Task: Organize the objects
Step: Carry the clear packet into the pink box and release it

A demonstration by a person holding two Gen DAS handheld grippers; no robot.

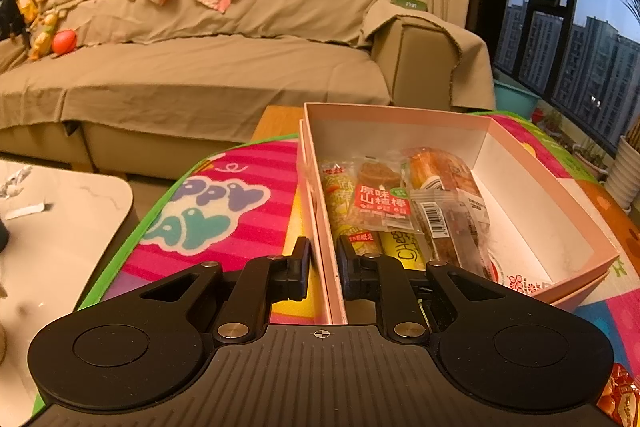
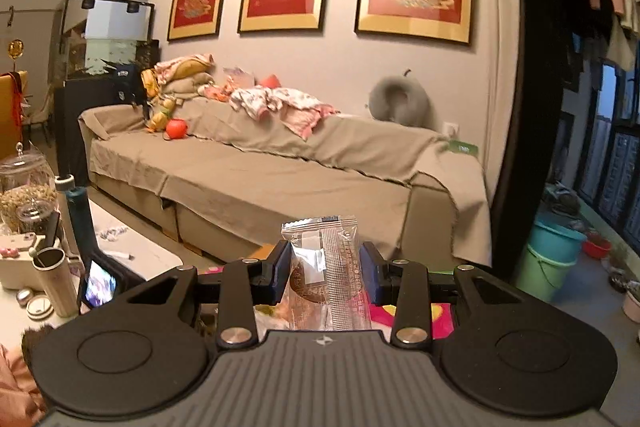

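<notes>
A pink open box [image 1: 560,211] lies on a colourful play mat [image 1: 224,211]. Inside it are several snack packets, among them a red-labelled hawthorn packet [image 1: 382,203] and a bread packet [image 1: 440,173]. My left gripper [image 1: 323,259] is shut on the box's left wall [image 1: 325,259], one finger outside and one inside. My right gripper [image 2: 325,269] is shut on a clear snack packet [image 2: 326,267] with a dark round cake inside, held upright in the air above the mat.
A cloth-covered sofa [image 1: 224,67] stands behind the mat. A white coffee table [image 1: 60,227] is at the left; in the right wrist view it carries jars, a cup [image 2: 56,279] and a phone [image 2: 100,285]. Buckets [image 2: 554,255] stand by the window.
</notes>
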